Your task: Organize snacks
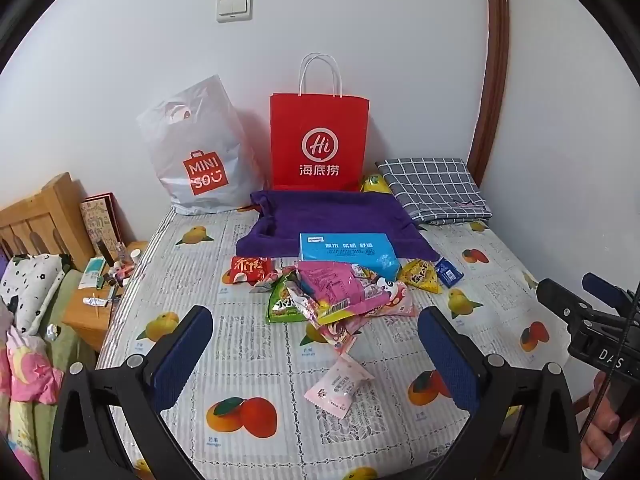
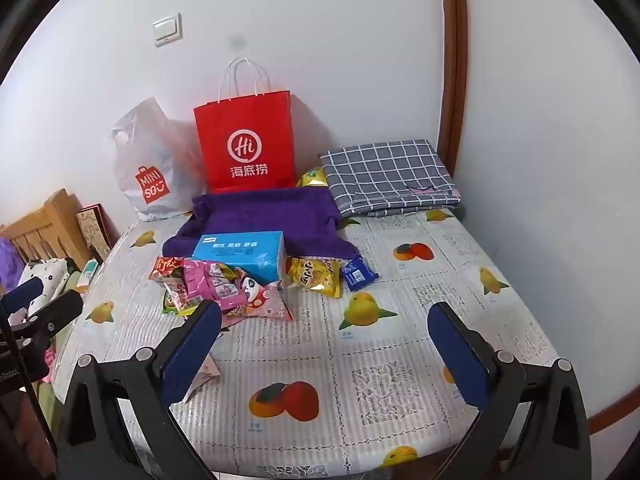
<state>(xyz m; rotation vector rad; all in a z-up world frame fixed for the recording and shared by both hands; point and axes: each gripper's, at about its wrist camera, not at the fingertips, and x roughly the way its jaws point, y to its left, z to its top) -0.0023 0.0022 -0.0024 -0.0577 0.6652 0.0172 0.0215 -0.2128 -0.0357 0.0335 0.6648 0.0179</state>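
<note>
A heap of snack packets [image 1: 340, 296] [image 2: 224, 288] lies mid-table on a fruit-print cloth, pink, green and red ones mixed. One pink packet [image 1: 338, 386] lies apart, nearer me. A yellow packet [image 1: 422, 276] [image 2: 316, 276] and a small blue one [image 1: 449, 272] [image 2: 359, 274] sit to the right of the heap. Behind it a blue tissue pack [image 1: 348, 252] [image 2: 244, 252] rests on a purple cloth [image 1: 332, 220] [image 2: 260, 216]. My left gripper [image 1: 316, 340] hangs open above the near table, nothing between its fingers. My right gripper [image 2: 326, 328] is open too, with nothing in it.
A red paper bag [image 1: 319, 144] [image 2: 246, 144] and a white plastic bag [image 1: 200, 152] [image 2: 154, 168] stand against the wall. A folded checked cloth [image 1: 434, 190] [image 2: 390, 178] lies at the back right. A cluttered wooden nightstand [image 1: 96, 296] and bed are to the left.
</note>
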